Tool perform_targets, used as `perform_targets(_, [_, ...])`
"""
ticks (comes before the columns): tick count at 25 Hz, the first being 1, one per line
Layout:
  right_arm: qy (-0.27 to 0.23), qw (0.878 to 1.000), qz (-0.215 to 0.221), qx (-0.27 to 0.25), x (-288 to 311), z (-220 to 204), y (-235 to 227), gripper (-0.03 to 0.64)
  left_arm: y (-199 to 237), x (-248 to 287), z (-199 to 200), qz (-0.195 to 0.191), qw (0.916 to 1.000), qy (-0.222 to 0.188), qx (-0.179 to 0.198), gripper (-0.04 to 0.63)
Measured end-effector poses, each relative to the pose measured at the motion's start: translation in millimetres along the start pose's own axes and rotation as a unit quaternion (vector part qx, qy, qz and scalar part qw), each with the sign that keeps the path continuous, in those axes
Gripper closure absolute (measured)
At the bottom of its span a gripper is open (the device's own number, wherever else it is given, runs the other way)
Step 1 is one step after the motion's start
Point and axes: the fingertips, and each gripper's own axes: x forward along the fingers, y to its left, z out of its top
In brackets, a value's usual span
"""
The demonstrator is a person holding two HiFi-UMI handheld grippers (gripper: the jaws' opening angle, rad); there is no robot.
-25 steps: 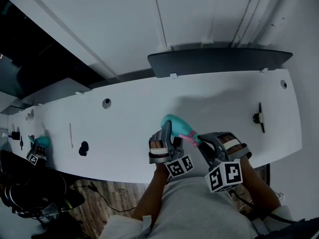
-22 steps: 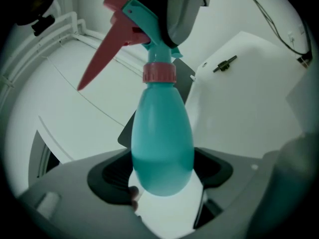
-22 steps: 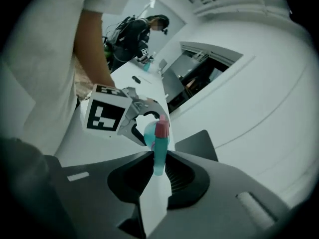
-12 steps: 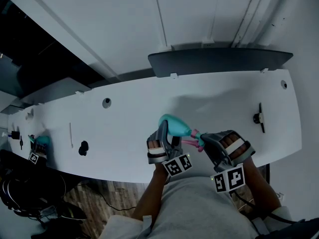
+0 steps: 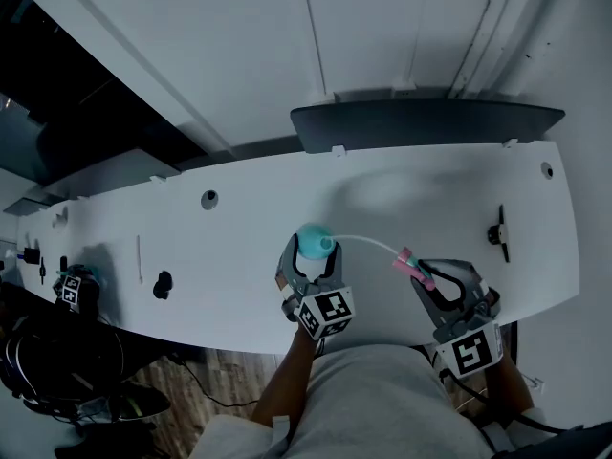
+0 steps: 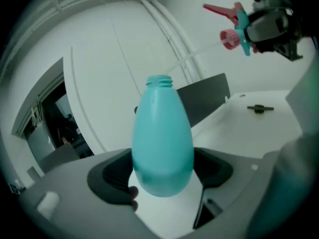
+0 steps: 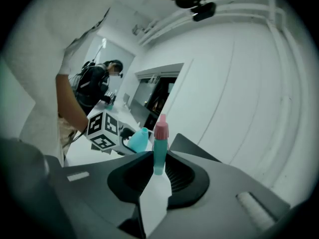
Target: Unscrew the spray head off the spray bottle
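My left gripper is shut on the belly of a teal spray bottle, which stands neck up with its threaded mouth bare. The spray head, teal with a pink nozzle and trigger, is off the bottle and clamped in my right gripper to the right of it. A thin clear dip tube runs from the head back to the bottle's mouth; I cannot tell whether its end is still inside. The right gripper view shows the head upright between the jaws, with the bottle beyond.
The long white table has a small black part at its right, a round hole and a dark object to the left. A dark panel stands behind. Another marker-cube gripper is at the far left.
The spray head has come off the bottle. My right gripper has carried it right and up, drawing out the tube. My left gripper has rolled, bringing the bottle upright.
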Motion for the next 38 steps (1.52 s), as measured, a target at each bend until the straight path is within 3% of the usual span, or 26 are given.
perform_targets(2, [-0.024,0.995,-0.042,0.087,-10,-7,-19,0.546,7,-2,-3,-0.005,0.9988,0.007,-0.048,0.224])
perform_targets(4, [-0.039,0.979,-0.096,0.178,-15,-20,-35,0.545,8,-4,-4,-0.016,0.9966,0.008,-0.08,0.224])
perform_targets(6, [-0.026,0.966,-0.135,0.221,-11,-34,-38,0.545,3,-10,4,-0.037,0.9944,-0.003,-0.099,0.224])
perform_targets(10, [-0.034,0.957,-0.175,0.231,15,-31,-32,0.545,-14,-28,35,-0.094,0.9829,-0.044,-0.152,0.224])
perform_targets(14, [-0.04,0.955,-0.187,0.228,31,-24,-21,0.545,-28,-50,56,-0.138,0.9747,-0.074,-0.16,0.224])
perform_targets(17, [-0.033,0.943,-0.207,0.259,35,-27,-8,0.545,-32,-63,59,-0.163,0.9679,-0.085,-0.171,0.224])
perform_targets(21, [-0.012,0.934,-0.231,0.273,23,-41,11,0.545,-39,-80,54,-0.181,0.9661,-0.093,-0.159,0.224])
perform_targets(31, [-0.056,0.937,-0.208,0.276,-33,-21,50,0.545,-66,-152,57,-0.147,0.9698,-0.108,-0.162,0.224])
perform_targets(38, [-0.075,0.938,-0.183,0.284,-111,-35,90,0.545,-124,-230,38,-0.117,0.9726,-0.094,-0.177,0.224])
